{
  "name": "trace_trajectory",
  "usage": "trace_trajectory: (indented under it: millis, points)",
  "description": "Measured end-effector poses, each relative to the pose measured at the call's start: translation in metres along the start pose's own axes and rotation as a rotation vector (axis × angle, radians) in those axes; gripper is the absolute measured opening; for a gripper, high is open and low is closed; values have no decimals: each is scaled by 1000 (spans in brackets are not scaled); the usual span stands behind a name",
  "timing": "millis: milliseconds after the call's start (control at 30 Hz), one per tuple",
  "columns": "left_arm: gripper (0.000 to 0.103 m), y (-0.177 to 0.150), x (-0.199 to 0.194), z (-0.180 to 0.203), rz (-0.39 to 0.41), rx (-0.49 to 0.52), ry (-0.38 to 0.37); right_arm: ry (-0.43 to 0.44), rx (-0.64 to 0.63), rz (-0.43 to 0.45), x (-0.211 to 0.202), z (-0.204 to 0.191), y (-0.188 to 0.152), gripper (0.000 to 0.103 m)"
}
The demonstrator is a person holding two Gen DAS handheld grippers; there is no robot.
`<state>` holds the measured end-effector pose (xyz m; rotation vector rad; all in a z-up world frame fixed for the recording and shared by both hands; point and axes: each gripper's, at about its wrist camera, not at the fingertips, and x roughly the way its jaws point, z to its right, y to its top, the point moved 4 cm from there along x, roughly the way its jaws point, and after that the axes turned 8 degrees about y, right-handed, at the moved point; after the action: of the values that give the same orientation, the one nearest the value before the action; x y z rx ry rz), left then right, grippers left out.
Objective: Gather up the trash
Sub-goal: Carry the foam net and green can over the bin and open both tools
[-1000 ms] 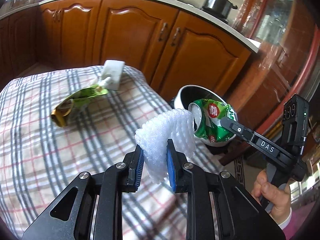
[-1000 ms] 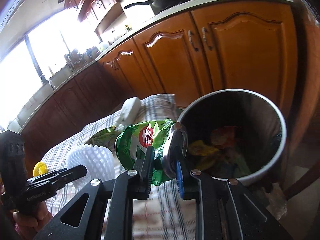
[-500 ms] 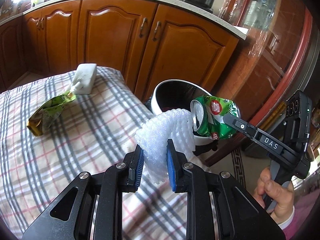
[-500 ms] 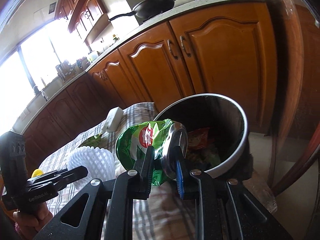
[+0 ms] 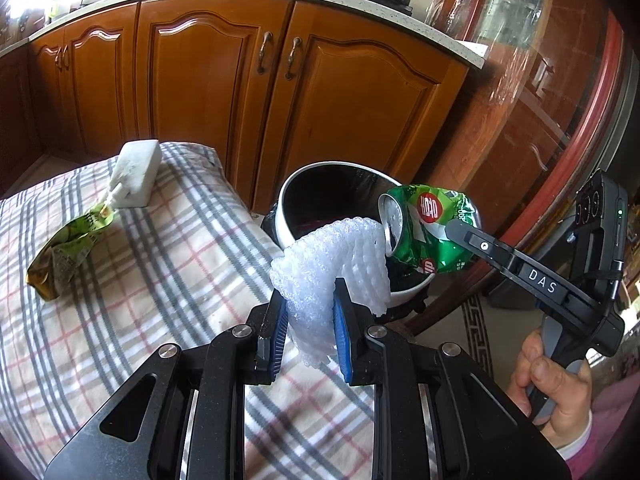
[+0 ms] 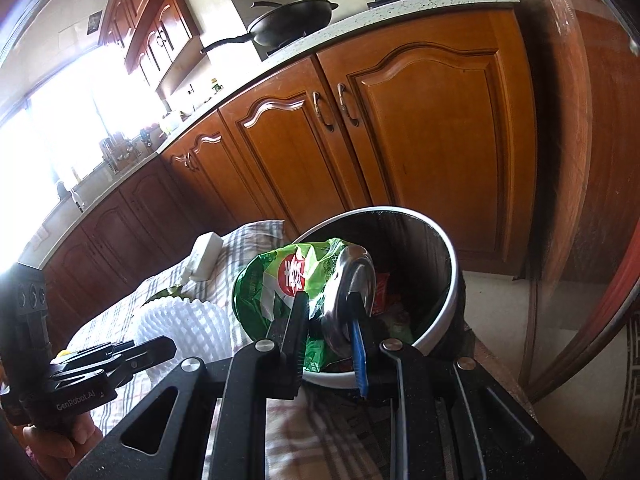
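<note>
Over on the left of the checked tabletop [image 5: 120, 280], a green snack wrapper [image 5: 66, 250] and a white block [image 5: 134, 174] lie just beside each other, neither one collected yet. Moving in: the left gripper [image 5: 308, 316] has its jaws clamped on a white foam net [image 5: 332, 268], held above the tabletop's edge, near the bin [image 5: 288, 208] but not over its mouth. Further right, the right gripper [image 6: 326, 320] has its jaws squeezed on a crushed green can [image 6: 288, 288], poised right over the bin's opening. So, by my reckoning, roughly halfway: wrappers already sit in the bin, two pieces are in hand and about to drop, two wait on the cloth. The right wrist view looks down into the bin and shows the red and green rubbish inside; the left view shows only a dark interior, but it alone gives the wrapper in full.
</note>
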<state>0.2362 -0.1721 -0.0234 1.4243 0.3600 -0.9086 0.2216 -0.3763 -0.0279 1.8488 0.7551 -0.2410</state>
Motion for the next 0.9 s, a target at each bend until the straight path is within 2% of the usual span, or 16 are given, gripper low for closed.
trace_trajectory:
  millis: [500, 900]
  points:
    - [19, 27, 24, 14, -7, 29, 11, -44, -4, -14, 11, 23, 9, 19]
    - [20, 38, 52, 33, -44, 63, 16, -78, -26, -58, 31, 41, 17, 19]
